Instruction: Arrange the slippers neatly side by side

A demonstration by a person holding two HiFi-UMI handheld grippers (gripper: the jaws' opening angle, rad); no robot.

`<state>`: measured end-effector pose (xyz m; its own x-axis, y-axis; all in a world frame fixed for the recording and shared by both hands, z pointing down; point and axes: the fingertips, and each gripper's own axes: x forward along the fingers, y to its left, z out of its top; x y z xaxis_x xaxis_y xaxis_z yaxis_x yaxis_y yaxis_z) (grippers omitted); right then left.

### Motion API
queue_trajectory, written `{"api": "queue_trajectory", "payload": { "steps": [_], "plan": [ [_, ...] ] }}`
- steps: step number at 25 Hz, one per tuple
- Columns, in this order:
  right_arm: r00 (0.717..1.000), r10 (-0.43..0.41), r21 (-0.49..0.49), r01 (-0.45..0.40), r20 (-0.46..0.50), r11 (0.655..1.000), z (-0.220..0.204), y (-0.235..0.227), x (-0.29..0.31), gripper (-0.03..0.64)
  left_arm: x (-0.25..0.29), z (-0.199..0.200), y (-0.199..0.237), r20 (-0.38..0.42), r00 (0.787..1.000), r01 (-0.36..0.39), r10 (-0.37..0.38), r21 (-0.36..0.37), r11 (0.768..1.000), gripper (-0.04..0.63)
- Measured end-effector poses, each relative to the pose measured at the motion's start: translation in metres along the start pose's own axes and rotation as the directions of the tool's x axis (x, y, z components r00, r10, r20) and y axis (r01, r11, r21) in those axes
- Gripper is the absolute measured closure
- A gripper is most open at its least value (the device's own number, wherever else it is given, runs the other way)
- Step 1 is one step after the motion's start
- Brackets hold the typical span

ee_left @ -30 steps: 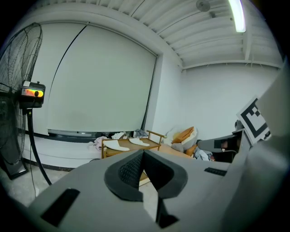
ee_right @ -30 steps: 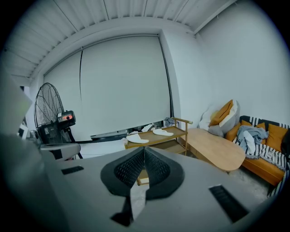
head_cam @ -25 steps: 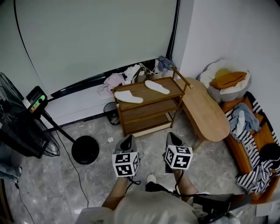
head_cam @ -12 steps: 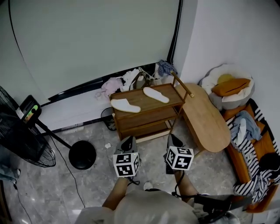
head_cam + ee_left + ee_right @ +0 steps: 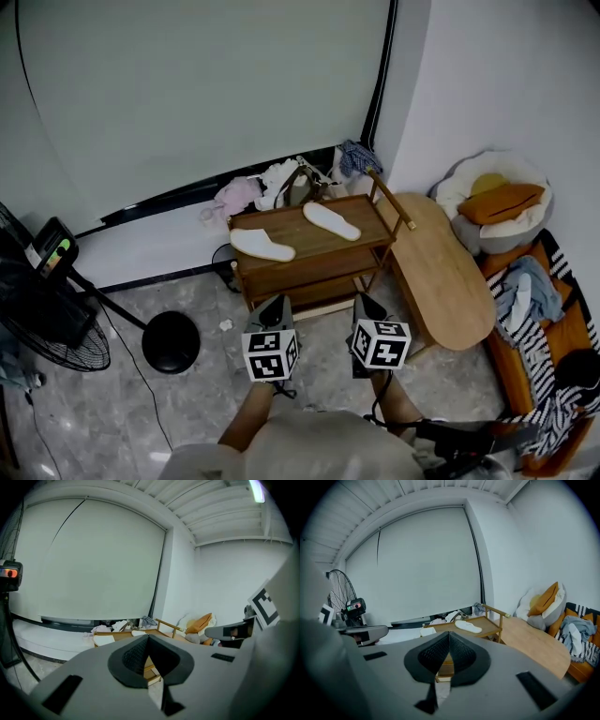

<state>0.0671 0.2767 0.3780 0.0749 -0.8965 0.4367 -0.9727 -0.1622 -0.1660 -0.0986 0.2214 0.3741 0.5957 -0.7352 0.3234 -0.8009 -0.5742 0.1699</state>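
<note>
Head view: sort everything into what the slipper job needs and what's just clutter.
Job:
slipper on the left
slipper on the right
shelf they lie on

Clutter:
fan
oval table
clothes heap
cushions

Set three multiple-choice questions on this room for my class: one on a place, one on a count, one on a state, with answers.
1. Where do the slippers lie?
A. On the floor
B. On the top shelf of the wooden rack
C. On the oval table

2. How many slippers are in view?
A. One
B. Two
C. Four

3. How are the right tongs?
A. Shut and empty
B. Wide open
C. Shut on a slipper

Answers:
1 B: both rest on the rack's top board.
2 B: one white slipper lies towards each end of it.
3 A: the tips meet with nothing between them.
</note>
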Motion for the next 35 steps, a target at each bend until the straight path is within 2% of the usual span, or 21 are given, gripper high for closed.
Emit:
{"api": "queue_trajectory", "payload": {
  "steps": [10, 18, 30, 35],
  "plan": [
    [1.000, 0.012, 0.030, -0.011, -0.028, 0.999, 0.002, -0.029, 0.033, 0.583, 0.037, 0.002, -0.009, -0.031, 0.999, -0.009, 0.010, 0.034, 0.999, 0.592],
    [0.999, 0.000, 0.031, 0.002, -0.048, 1.000, 0.005, -0.045, 0.068, 0.583, 0.079, -0.002, -0.006, -0.054, 0.998, 0.020, -0.017, 0.045, 0.999, 0.592],
    [0.999, -0.010, -0.067, 0.007, -0.046, 0.998, 0.073, -0.072, 0.160, 0.583, 0.197, 0.046, 0.019, -0.013, 0.999, 0.041, -0.041, -0.006, 0.999, 0.592],
    [0.998, -0.018, -0.059, 0.015, -0.052, 0.998, 0.094, -0.084, 0.198, 0.583, 0.233, 0.059, 0.031, -0.020, 0.999, 0.039, -0.040, -0.018, 0.999, 0.592]
  ]
}}
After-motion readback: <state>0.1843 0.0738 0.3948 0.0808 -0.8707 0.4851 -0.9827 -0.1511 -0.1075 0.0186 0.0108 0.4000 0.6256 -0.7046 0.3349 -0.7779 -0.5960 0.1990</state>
